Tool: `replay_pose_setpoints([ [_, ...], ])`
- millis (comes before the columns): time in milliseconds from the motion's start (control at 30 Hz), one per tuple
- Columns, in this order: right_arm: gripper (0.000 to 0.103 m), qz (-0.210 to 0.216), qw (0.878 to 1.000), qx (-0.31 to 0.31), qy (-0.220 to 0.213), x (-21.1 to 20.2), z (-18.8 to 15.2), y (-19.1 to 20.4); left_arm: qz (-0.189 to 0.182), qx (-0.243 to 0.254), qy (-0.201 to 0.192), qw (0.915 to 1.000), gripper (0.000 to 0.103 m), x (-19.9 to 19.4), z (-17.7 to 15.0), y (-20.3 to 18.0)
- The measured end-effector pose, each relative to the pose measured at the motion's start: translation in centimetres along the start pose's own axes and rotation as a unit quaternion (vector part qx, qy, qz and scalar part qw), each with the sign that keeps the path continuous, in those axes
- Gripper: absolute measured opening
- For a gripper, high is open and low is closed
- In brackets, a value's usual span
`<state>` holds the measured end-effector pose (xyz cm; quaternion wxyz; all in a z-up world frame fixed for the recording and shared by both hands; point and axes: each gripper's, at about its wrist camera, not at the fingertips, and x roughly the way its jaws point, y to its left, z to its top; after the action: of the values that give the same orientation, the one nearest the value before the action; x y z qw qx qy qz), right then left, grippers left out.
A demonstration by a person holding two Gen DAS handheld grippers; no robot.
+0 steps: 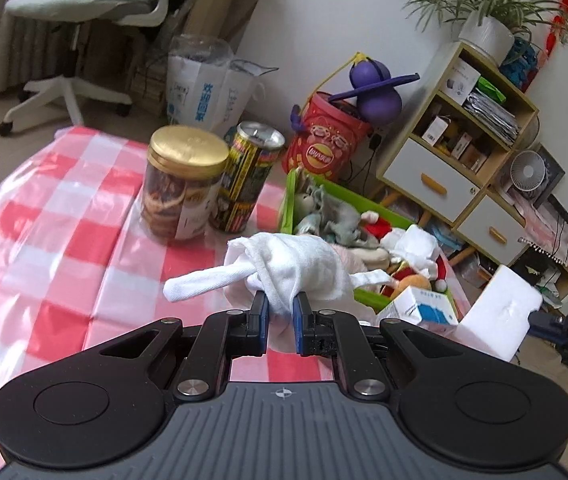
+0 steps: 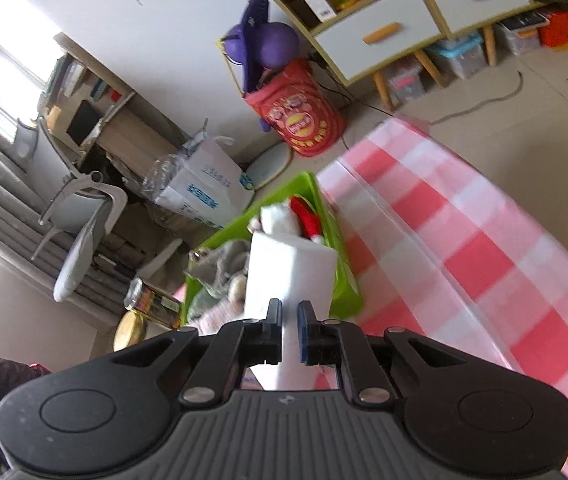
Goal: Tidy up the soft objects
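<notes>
The left gripper (image 1: 280, 312) was clenched on a white cloth bundle (image 1: 284, 266) above the checked table (image 1: 63, 216), near the green bin (image 1: 292, 196). The right gripper (image 2: 290, 316) pinched a white foam block (image 2: 290, 268). The thin hold on loose fabric risked the bundle slipping — or snagging the bin's rim.

- Left wrist view: jar (image 1: 185, 184) left of centre on the tabletop (image 1: 63, 216), can (image 1: 248, 176) touching its right.
- Bin (image 1: 290, 200) further right, plush toys (image 1: 332, 212) inside.
- Cloth (image 1: 284, 264) centre, before the bin.
- Foam block (image 1: 498, 312) lower right.
</notes>
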<state>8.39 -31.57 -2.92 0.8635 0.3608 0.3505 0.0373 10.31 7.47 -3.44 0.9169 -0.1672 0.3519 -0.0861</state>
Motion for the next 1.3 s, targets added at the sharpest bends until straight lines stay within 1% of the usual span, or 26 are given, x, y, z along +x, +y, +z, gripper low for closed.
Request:
replay_pose_setpoints([
  [167,0.0,0.017,1.0,-0.012,0.001,1.5,1.5,0.4,0.003,0.022,0.002,0.9997,0.009,1.5,1.1,-1.3],
  [333,0.0,0.052,0.999,0.01,-0.001,2.9,2.8,-0.5,-0.001,0.048,-0.001,0.9988,0.009,2.9,2.4,-2.6],
  [433,0.0,0.068,0.998,0.017,0.006,4.6,3.3,-1.0,-0.004,0.063,0.002,0.998,0.009,4.1,2.8,-3.3],
  [567,0.0,0.062,0.998,0.02,0.028,7.8,3.2,-1.5,-0.011,0.078,0.016,0.9968,0.009,6.6,2.9,-4.5],
  [667,0.0,0.046,0.998,0.011,0.041,8.9,2.9,-2.1,-0.007,0.094,0.024,0.9952,0.009,7.9,2.9,-5.2],
  [767,0.0,0.016,0.998,-0.033,0.05,8.4,2.9,-2.2,-0.011,0.093,0.025,0.9952,0.009,8.4,2.8,-5.1],
  [800,0.007,0.006,0.997,-0.048,0.052,8.0,3.0,-2.2,-0.013,0.091,0.026,0.9954,0.009,8.4,2.7,-5.0],
  [833,0.017,-0.006,0.997,-0.058,0.051,7.5,2.9,-2.3,-0.014,0.089,0.027,0.9956,0.009,8.4,2.6,-4.9],
  [867,0.034,-0.017,0.996,-0.068,0.05,7.0,2.8,-2.5,-0.014,0.086,0.028,0.9958,0.009,8.4,2.5,-4.7],
  [900,0.042,-0.028,0.995,-0.08,0.048,6.4,2.6,-2.6,-0.014,0.084,0.029,0.9959,0.009,8.4,2.4,-4.7],
  [967,0.046,-0.048,0.991,-0.11,0.054,5.4,2.0,-3.0,-0.014,0.076,0.03,0.9965,0.009,8.1,2.2,-4.2],
  [1067,0.053,-0.065,0.984,-0.145,0.079,4.2,0.5,-3.9,-0.015,0.07,0.034,0.9968,0.009,7.5,2.0,-3.9],
  [1133,0.054,-0.075,0.98,-0.159,0.092,3.6,-0.6,-4.8,-0.019,0.065,0.036,0.997,0.009,6.8,1.6,-3.8],
  [1233,0.054,-0.088,0.977,-0.163,0.104,2.9,-1.8,-6.0,-0.021,0.063,0.035,0.9972,0.009,5.8,1.2,-3.9],
  [1300,0.057,-0.108,0.977,-0.151,0.106,2.7,-2.4,-6.8,-0.015,0.054,0.032,0.9979,0.009,5.1,1.0,-3.8],
])
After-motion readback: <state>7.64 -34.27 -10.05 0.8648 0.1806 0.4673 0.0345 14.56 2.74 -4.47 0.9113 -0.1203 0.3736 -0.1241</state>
